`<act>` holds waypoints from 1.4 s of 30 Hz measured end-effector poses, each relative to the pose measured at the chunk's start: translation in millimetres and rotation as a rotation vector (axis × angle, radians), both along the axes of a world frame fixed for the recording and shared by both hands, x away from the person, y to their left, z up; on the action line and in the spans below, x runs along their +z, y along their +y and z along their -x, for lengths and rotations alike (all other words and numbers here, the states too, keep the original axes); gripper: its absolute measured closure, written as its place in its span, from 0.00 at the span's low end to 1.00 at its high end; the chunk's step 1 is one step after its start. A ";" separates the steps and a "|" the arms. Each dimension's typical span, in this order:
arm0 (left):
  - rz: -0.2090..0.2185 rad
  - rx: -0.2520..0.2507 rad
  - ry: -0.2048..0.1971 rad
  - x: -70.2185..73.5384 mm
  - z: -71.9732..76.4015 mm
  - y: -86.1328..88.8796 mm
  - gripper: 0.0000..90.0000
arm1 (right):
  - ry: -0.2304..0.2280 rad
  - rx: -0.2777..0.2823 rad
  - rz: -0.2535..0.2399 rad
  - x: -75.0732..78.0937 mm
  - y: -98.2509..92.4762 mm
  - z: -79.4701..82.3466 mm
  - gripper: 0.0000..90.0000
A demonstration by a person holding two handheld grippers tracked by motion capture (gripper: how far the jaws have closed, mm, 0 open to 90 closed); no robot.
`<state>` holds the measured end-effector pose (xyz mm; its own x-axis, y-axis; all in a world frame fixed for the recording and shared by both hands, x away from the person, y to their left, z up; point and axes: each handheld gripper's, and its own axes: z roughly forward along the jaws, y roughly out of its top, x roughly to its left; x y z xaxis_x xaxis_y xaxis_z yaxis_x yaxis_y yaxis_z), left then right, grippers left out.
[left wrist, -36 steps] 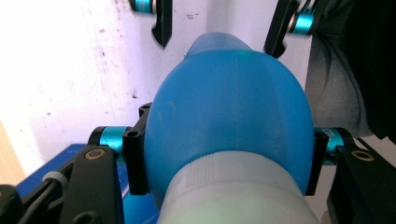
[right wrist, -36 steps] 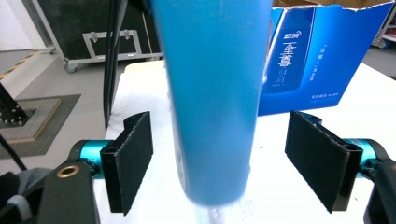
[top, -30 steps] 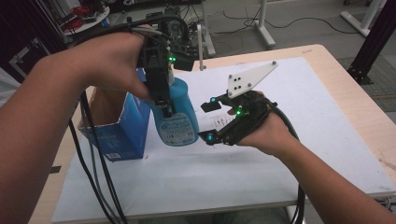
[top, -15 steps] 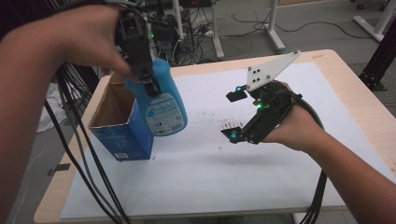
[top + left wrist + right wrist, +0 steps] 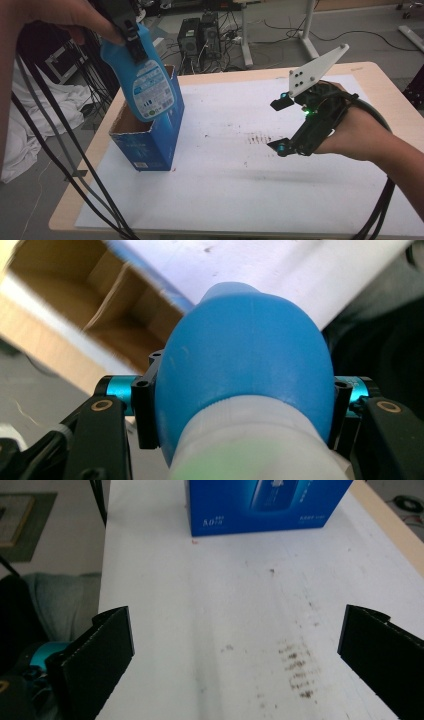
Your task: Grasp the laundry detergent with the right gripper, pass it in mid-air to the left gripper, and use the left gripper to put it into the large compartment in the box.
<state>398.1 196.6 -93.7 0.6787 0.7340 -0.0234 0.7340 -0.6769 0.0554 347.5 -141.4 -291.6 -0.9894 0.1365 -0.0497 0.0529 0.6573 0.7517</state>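
Blue plastic detergent bottle (image 5: 145,82) hangs tilted, base just inside the open blue cardboard box (image 5: 150,145), clamped near its neck by the left hand-held gripper (image 5: 127,27), probably for lowering in. Right of the box, the right hand-held gripper (image 5: 287,127) has just opened wide, empty, above the white-covered counter (image 5: 225,200).

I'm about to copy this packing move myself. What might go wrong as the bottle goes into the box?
The blue bottle hangs tilted over the open box, so its base might catch the cardboard rim or a flap. The left gripper clamps only its upper end, so it may swing or slip. The light box stands free on the white sheet, and the right gripper, jaws just opened, is not steadying it; it may tip.
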 end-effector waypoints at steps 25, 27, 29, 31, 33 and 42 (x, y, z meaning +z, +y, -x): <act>0.002 0.558 0.015 -30.6 -27.0 60.0 0.42 | -0.022 0.010 0.185 29.8 -8.0 0.4 0.01; 0.000 0.566 0.025 -37.1 -29.5 61.3 0.42 | -0.022 0.007 0.183 29.9 -8.0 0.2 0.01; -0.003 0.567 0.035 -44.0 -31.6 62.5 0.42 | -0.019 0.006 0.186 29.9 -7.9 0.0 0.01; -0.006 0.561 0.038 -47.5 -32.5 63.5 0.42 | -0.020 0.006 0.186 29.7 -7.8 -0.1 0.01; -0.003 0.559 0.050 -58.4 -34.7 64.9 0.42 | -0.017 0.003 0.189 29.6 -7.8 0.0 0.01; 0.002 0.546 0.080 -93.4 -40.8 61.3 0.42 | -0.021 -0.002 0.192 28.9 -7.6 -1.2 0.01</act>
